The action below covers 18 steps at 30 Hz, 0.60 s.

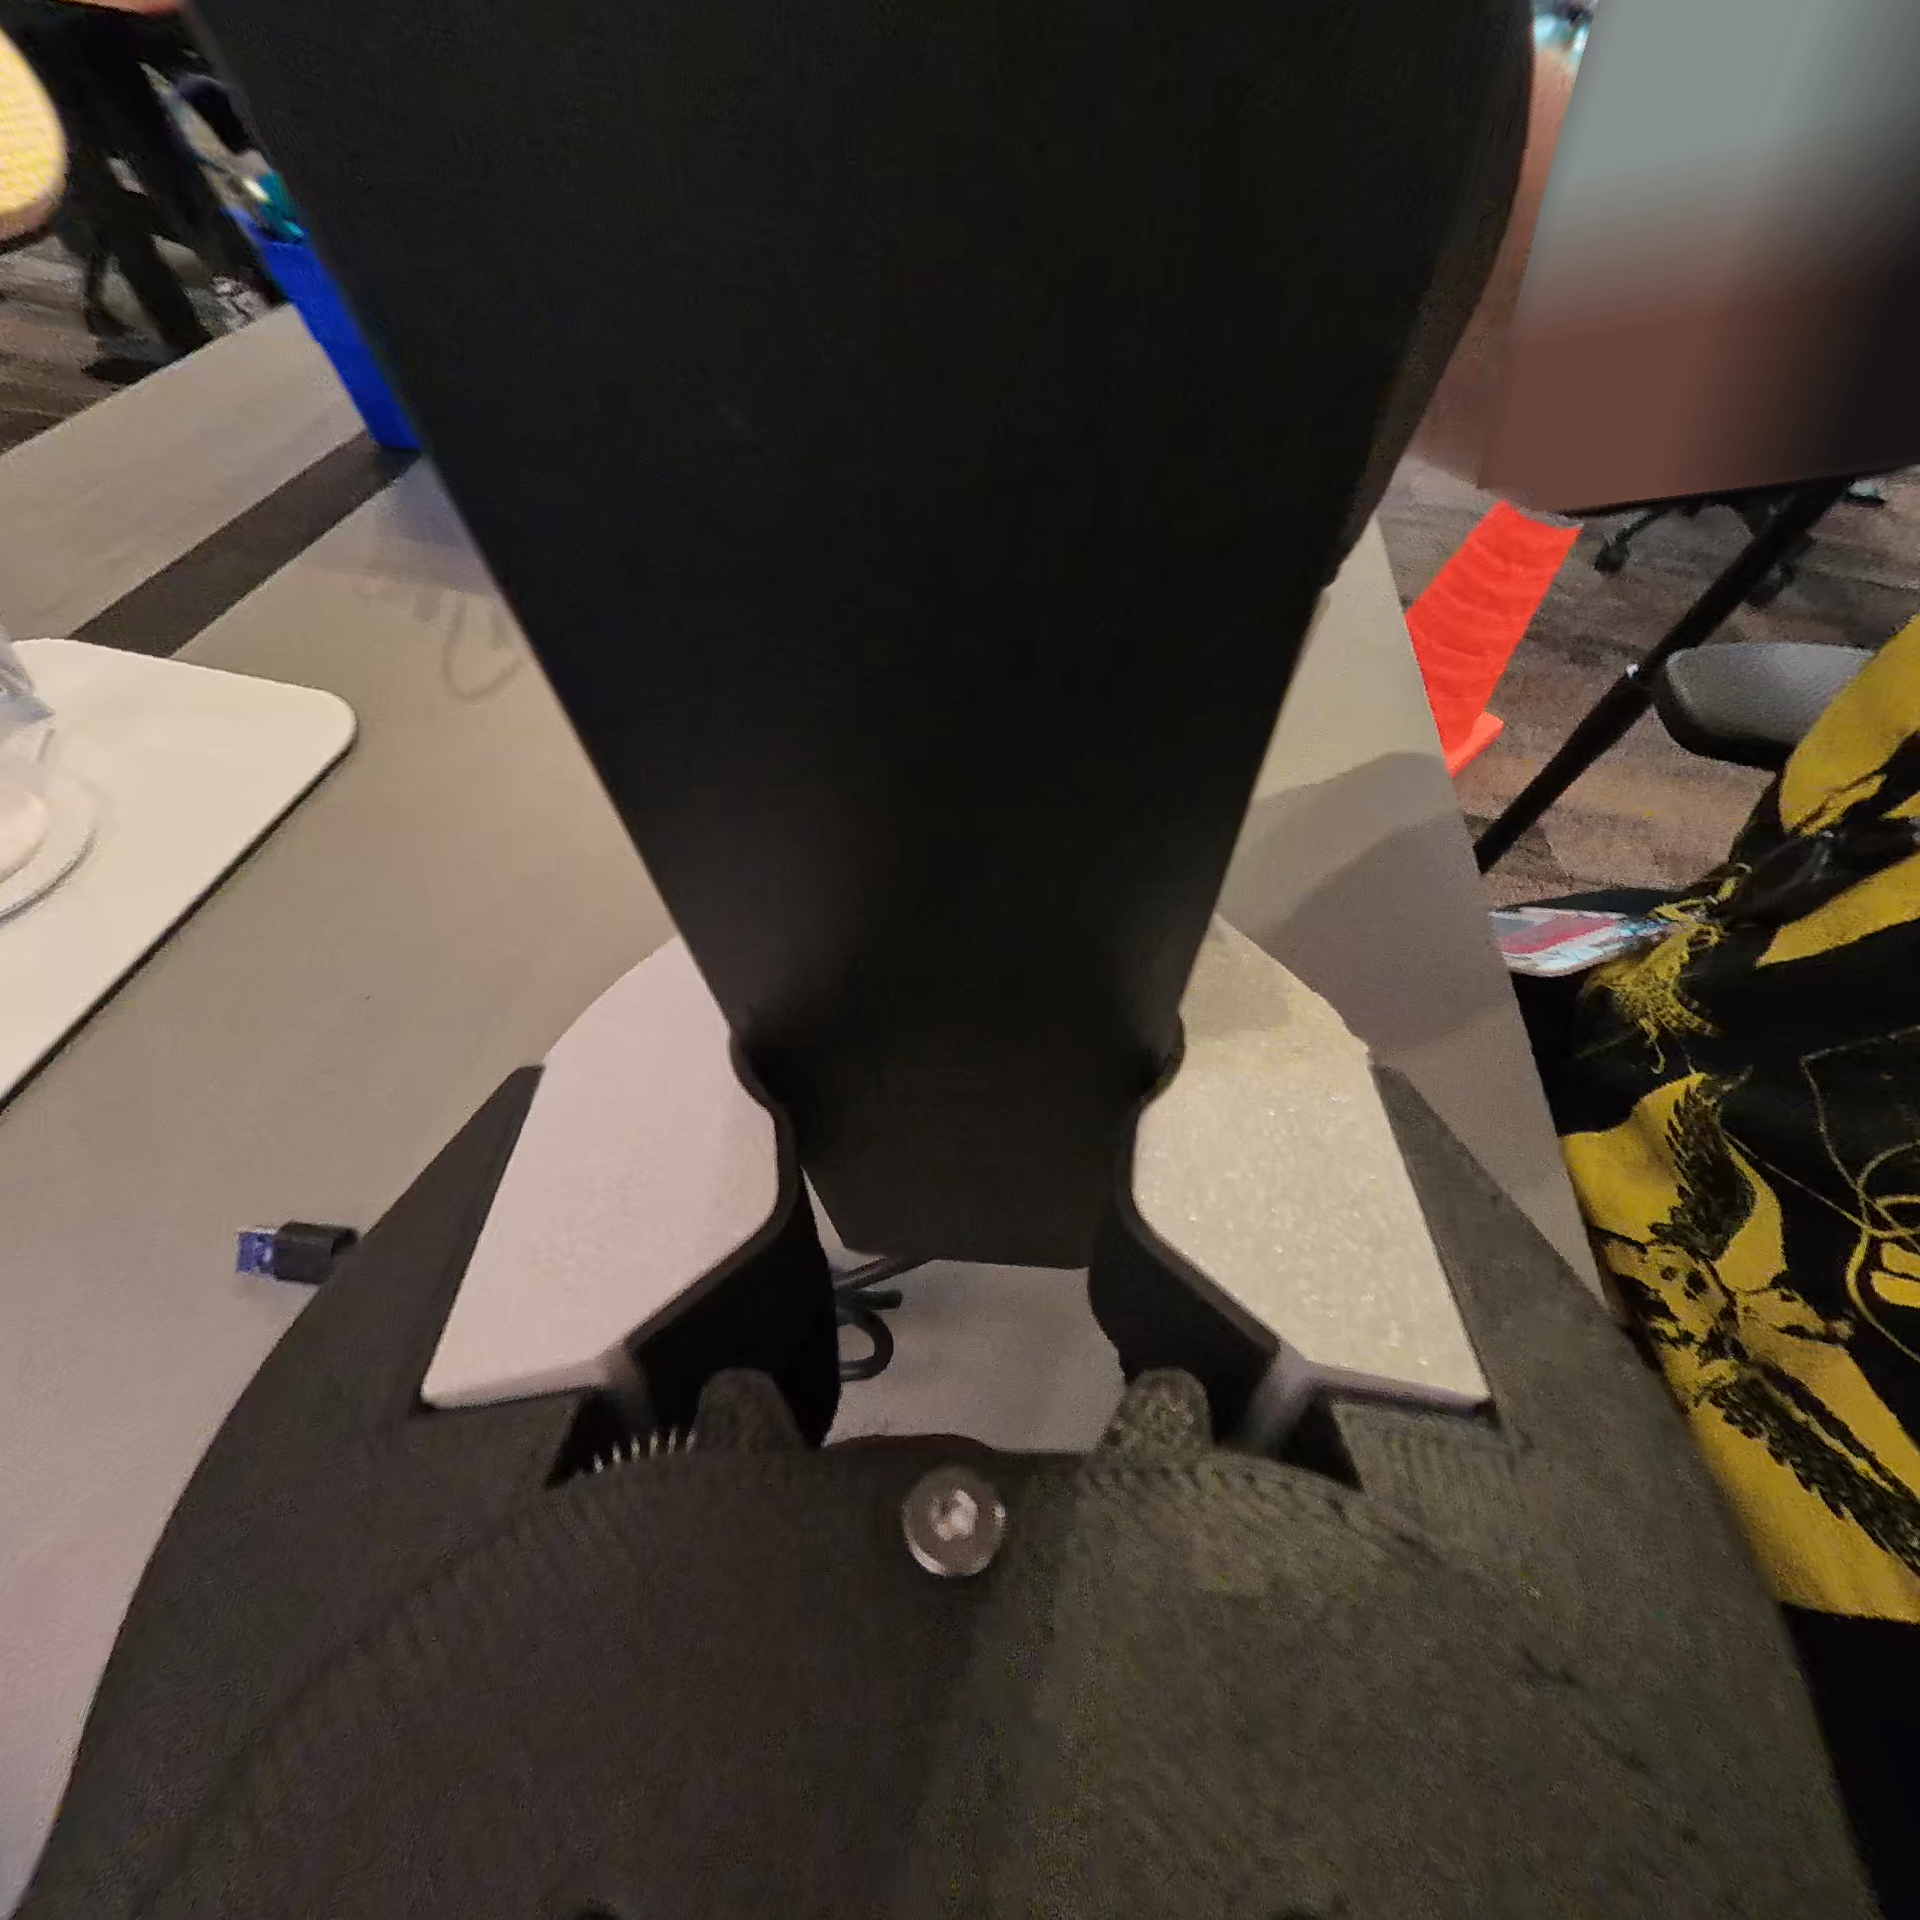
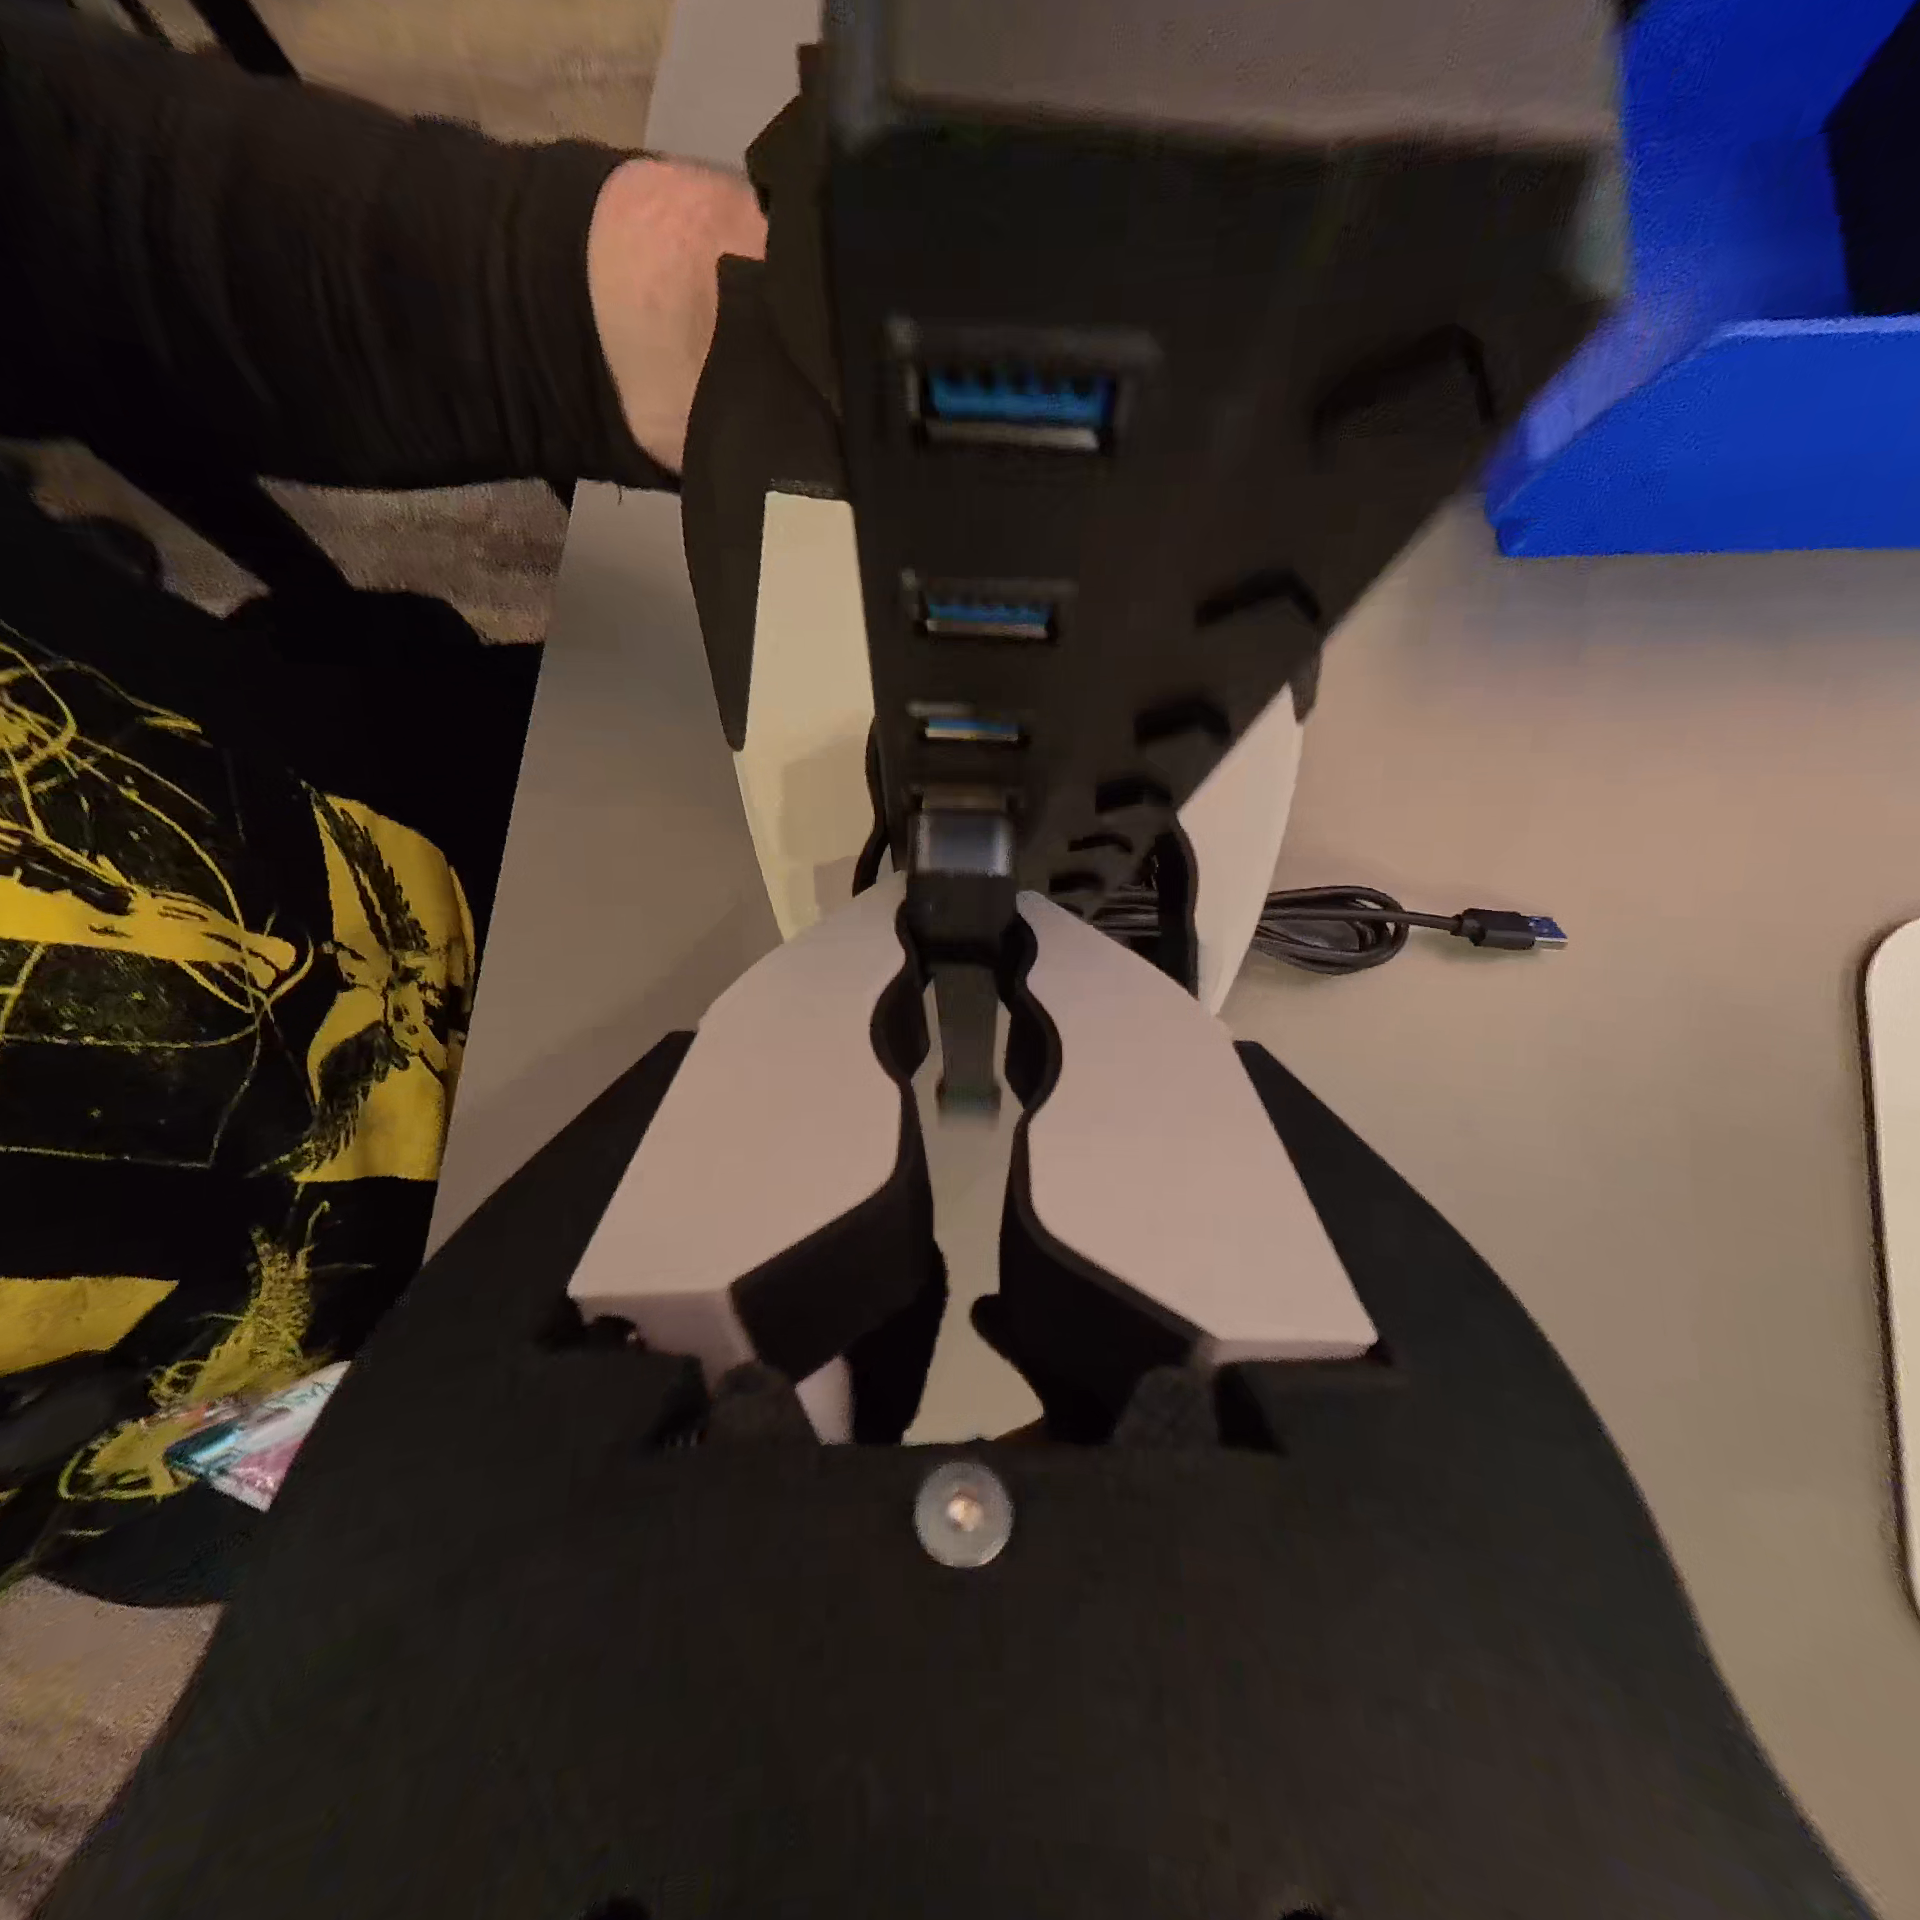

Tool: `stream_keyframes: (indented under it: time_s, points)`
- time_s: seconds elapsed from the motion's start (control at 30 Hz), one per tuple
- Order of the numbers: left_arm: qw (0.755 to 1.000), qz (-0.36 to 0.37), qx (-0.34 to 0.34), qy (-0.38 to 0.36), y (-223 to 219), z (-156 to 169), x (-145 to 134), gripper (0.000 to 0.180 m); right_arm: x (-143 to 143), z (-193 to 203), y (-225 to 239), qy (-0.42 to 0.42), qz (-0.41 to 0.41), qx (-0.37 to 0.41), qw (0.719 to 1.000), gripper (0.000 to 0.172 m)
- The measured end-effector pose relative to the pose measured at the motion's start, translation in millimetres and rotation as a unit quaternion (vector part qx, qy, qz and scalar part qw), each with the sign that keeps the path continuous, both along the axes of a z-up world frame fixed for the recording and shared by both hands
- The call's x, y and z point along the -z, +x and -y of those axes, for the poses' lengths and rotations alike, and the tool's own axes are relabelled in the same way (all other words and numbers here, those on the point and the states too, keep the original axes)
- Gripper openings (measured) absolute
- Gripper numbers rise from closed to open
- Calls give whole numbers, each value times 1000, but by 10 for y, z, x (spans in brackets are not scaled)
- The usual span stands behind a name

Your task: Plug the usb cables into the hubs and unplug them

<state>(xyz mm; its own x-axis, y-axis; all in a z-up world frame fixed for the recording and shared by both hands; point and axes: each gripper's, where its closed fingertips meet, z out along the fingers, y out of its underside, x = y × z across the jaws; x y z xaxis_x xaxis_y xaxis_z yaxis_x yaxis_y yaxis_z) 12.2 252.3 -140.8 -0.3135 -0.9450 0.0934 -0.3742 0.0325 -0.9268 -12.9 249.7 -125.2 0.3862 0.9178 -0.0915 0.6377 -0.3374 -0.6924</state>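
Between the left gripper's (image 1: pixel 960 1143) spread fingers: black hub (image 1: pixel 914 520), held upright over the grey table (image 1: pixel 312 935); both sides clamped.
Left view only: hub's plain back; loose blue-tipped plug (image 1: pixel 294 1250) on the table.
Right view only: hub's port face (image 2: pixel 1013 405), blue sockets stacked.
Right gripper (image 2: pixel 961 935): fingers pinched on black USB plug (image 2: pixel 958 862), its metal end at the lowest socket.
Spare cable (image 2: pixel 1351 930): coiled on the table, right of the hub.

Right tongs (image 2: pixel 961 935) pinch a black plug; left tongs (image 1: pixel 961 1039), spread wide, apparently clamp the black hub.
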Motion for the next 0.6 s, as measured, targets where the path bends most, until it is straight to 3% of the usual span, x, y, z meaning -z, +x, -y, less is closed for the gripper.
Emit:
stream_keyframes:
  time_s: [0.03, 0.13, 0.23, 0.3, 0.37, 0.43, 0.5, 0.6]
  points:
    - [1000, -3, -5, 3, -7, -33, 1, 65, -46, -27, 37, 3, -10, 12, 1000, 11]
    - [1000, -4, -9, 11, 7, -34, 7, 64, -296, -60, 96, 22, -63, 35, 997, 35]
    - [1000, -10, -1, 17, 47, 25, 37, 65, -349, -134, 73, 55, -62, 51, 995, 85]
    - [999, -18, 7, 25, 73, 89, 63, 65, -347, -145, -4, 56, -75, 48, 994, 91]
    - [999, -22, 15, 32, 102, 158, 73, 65, -311, -133, -107, 49, -89, 35, 994, 89]
    - [999, -20, 17, 26, 115, 185, 66, 65, -311, -101, -184, 46, -106, 19, 993, 60]
    - [1000, -13, 23, 16, 99, 189, 43, 65, -315, -97, -176, 40, -108, 22, 993, 60]
    - [1000, 10, 15, -16, 112, 183, -105, 102, -339, -117, -192, 43, -108, 20, 993, 60]
